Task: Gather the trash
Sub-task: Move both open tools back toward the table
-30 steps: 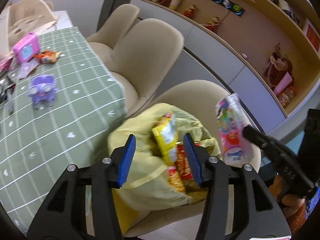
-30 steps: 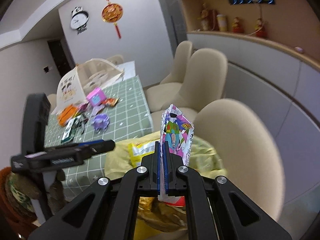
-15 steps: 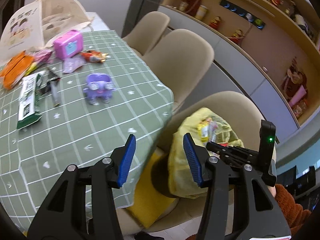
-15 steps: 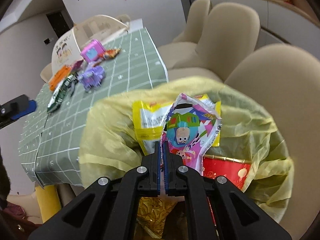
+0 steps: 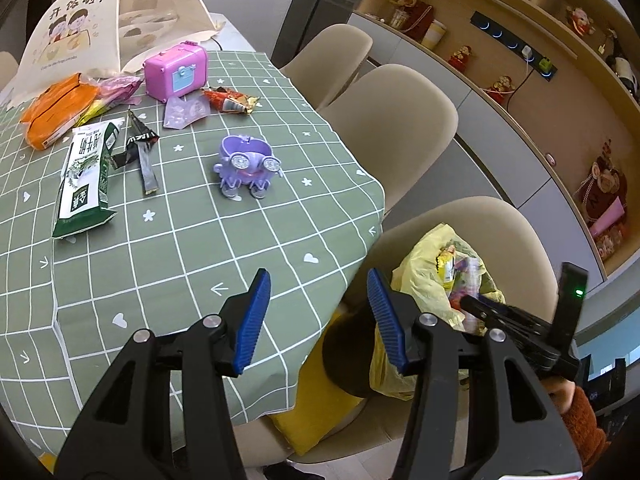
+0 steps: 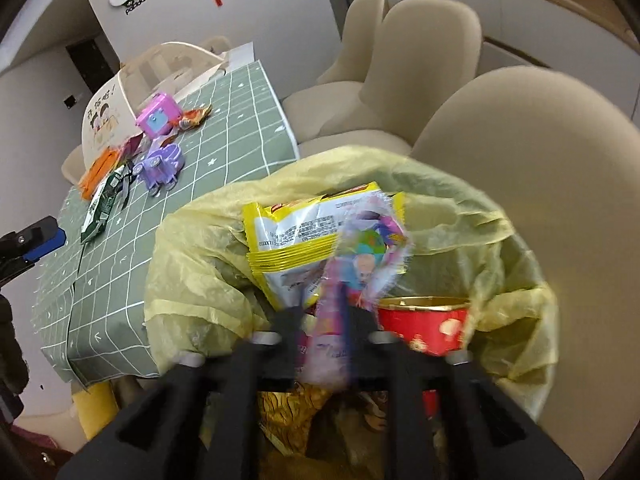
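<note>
Right gripper [image 6: 320, 320] fingers just sprung apart, releasing pink cartoon foil wrapper [image 6: 360, 264] into yellow plastic bag [image 6: 192, 248]. Left gripper [image 5: 316, 316] half-spread, empty; next: grab green-white snack packet [image 5: 82, 180] on table.

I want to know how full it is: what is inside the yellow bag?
In the yellow bag: a yellow wrapper, a pink wrapper, a red cup and gold foil. Anything deeper is covered.
</note>
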